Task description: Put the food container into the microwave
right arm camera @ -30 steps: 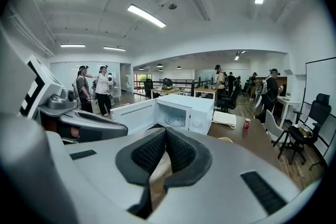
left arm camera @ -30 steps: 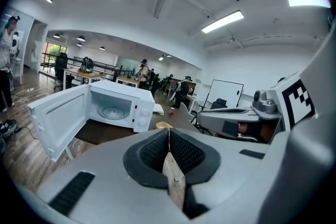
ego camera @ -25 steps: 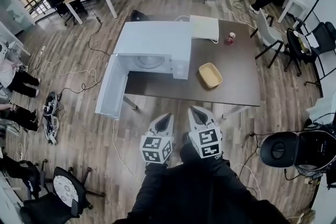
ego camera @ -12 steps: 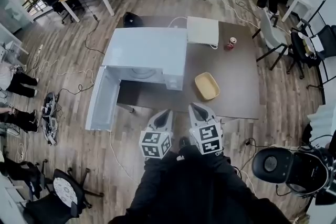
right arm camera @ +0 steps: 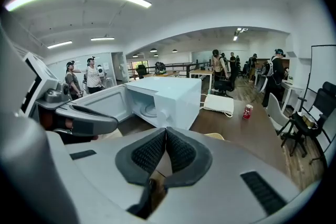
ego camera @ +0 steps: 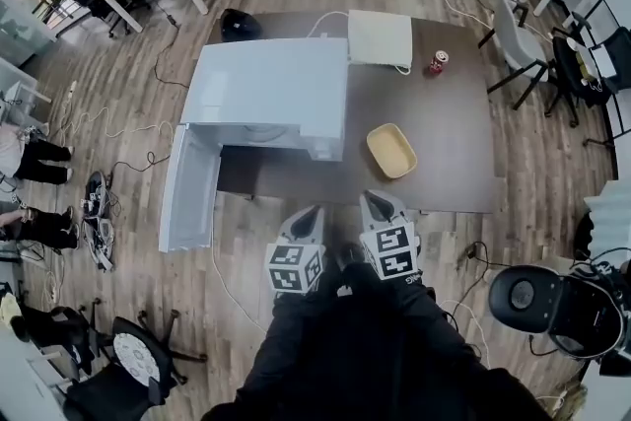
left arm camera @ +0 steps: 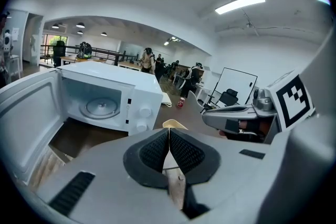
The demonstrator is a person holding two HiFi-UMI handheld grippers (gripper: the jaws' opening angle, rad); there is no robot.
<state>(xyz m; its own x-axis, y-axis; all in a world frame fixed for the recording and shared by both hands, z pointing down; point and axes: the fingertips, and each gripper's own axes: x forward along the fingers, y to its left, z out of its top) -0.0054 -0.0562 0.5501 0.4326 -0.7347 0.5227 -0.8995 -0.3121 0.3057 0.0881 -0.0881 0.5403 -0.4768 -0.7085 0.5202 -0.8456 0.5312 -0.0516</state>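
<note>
Food container (left arm camera: 175, 123) seemingly half-hidden behind left fingers (left arm camera: 155, 152).

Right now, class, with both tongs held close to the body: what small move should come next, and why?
Probably carry the right tongs forward toward the yellow container and open them. They are shut and empty, short of the table. The container lies untouched, and the microwave already stands open.

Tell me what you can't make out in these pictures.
Head view: the cavity of the white microwave, hidden under its own top.
Left gripper view: most of the shallow yellow food container, behind the left gripper body.
Right gripper view: that container shows only a sliver.
Print on the small red can: too small in every view.
</note>
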